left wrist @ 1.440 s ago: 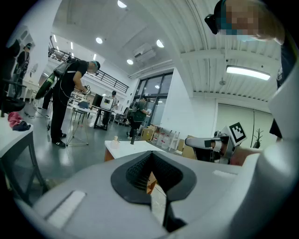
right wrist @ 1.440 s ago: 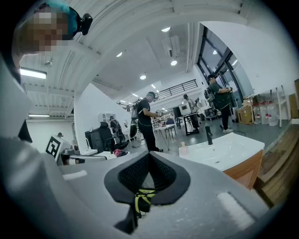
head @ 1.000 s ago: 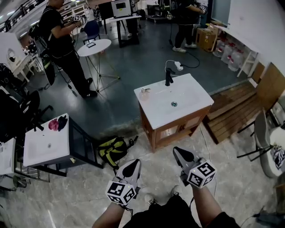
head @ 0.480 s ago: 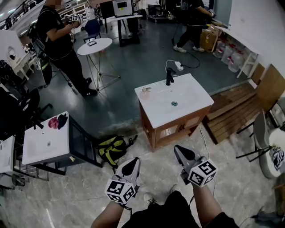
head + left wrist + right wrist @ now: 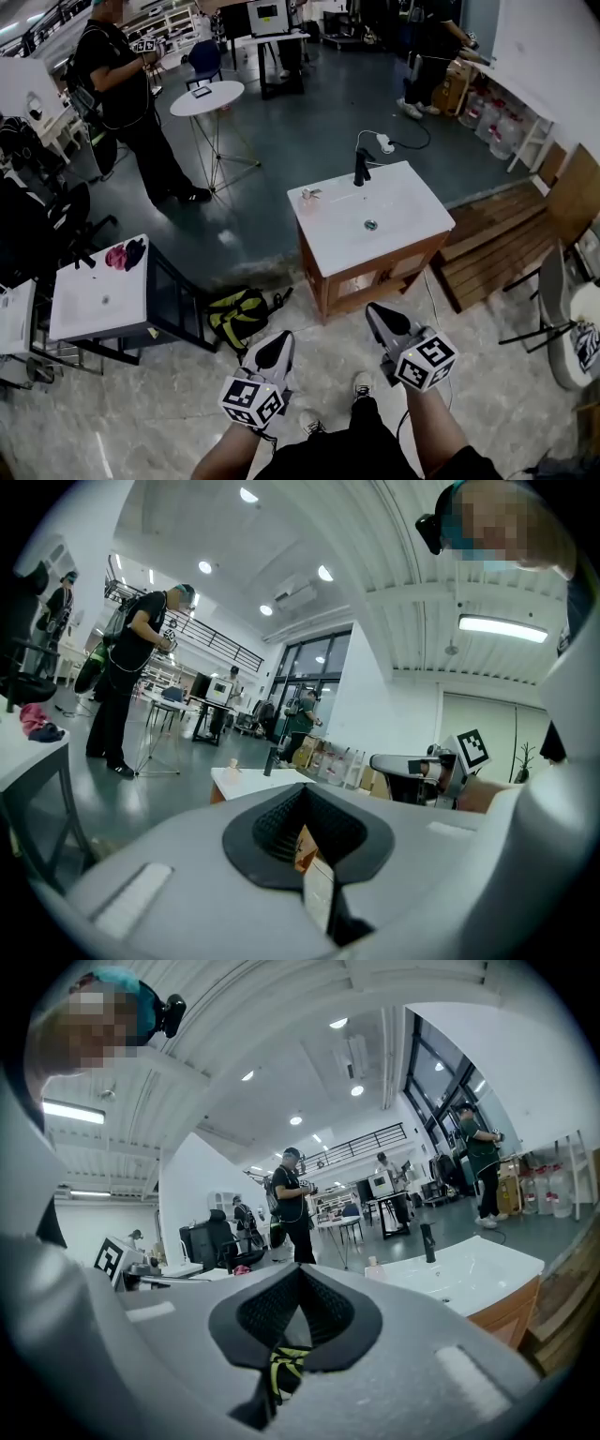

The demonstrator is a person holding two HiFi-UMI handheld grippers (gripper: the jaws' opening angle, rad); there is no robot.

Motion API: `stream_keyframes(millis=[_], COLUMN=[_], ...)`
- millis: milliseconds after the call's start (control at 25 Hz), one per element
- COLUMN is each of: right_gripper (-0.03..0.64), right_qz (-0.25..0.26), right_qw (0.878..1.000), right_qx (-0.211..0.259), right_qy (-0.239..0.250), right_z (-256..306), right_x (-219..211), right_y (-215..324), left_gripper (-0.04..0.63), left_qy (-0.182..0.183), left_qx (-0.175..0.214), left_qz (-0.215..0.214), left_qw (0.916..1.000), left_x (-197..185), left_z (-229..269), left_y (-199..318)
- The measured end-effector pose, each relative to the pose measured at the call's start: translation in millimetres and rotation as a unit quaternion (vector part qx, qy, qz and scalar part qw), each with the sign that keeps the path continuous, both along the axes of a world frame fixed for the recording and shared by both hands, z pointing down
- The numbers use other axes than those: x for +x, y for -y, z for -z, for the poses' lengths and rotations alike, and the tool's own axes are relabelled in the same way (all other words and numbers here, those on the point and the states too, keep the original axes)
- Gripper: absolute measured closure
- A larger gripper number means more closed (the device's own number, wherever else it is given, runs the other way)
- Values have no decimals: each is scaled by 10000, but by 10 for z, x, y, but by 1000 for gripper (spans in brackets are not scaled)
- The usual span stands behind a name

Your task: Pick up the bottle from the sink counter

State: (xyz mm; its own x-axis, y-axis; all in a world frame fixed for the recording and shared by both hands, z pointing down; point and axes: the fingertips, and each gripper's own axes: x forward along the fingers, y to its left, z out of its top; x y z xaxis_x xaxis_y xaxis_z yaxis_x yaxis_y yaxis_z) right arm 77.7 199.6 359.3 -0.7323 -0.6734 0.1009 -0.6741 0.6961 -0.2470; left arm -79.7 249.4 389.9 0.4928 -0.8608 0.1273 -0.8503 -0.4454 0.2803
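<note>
You hold the grey left gripper (image 5: 272, 349) and grey right gripper (image 5: 382, 323) level before you, jaws closed together on nothing (no reason to open yet), since the small pale bottle (image 5: 307, 195) stands well ahead, at the far-left corner of the white sink counter (image 5: 342, 246).

White sink counter (image 5: 403, 202), pale bottle (image 5: 307, 198), black faucet (image 5: 360, 167), brown wood cabinet (image 5: 375, 277), yellow-black backpack (image 5: 239, 316).
</note>
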Motion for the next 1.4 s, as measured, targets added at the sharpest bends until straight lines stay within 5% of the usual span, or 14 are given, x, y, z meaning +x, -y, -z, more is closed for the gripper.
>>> stream_keyframes(millis=[1400], right_gripper=[615], right_qz=[870], right_qw=[9956], right_qx=[-270], right_qy=[236], right_z=[-196], right_x=[714], right_y=[1323], left_gripper=[592], left_qy=[119], left_qx=[-121], left_qz=[870], left_qw=[9961], left_x=[864], left_z=[-56], left_y=[979])
